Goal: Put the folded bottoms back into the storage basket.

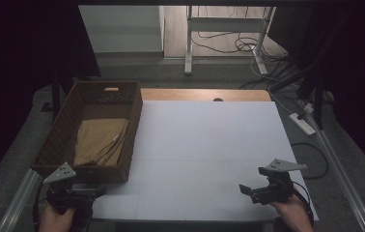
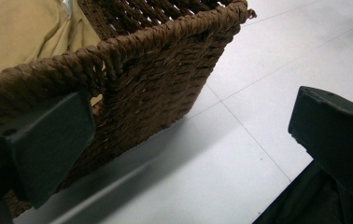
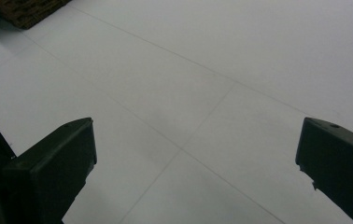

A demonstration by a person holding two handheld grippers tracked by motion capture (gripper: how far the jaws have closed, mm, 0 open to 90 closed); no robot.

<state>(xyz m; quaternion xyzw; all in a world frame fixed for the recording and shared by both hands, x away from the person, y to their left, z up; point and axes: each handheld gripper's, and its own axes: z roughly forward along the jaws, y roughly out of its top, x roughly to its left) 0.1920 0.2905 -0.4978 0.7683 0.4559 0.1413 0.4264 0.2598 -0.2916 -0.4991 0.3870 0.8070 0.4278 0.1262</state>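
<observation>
I take the woven basket (image 1: 90, 130) as my landmark. The tan folded cloth (image 1: 101, 141) lies inside it, on its floor, ready to be lifted out, I judge. My left gripper (image 1: 77, 192) hovers just beside the basket's near corner, jaws apart, so it can reach in. My right gripper (image 1: 255, 191), jaws apart too, waits well to the basket's right over the white table (image 1: 209, 145).

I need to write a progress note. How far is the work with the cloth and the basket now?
Done, it seems: the tan cloth lies folded inside the basket. In hand: nothing; the left gripper is open beside the basket's near corner, and the right gripper is open over the bare white table. Left: apparently nothing, though I cannot tell whether more cloths should follow.
</observation>
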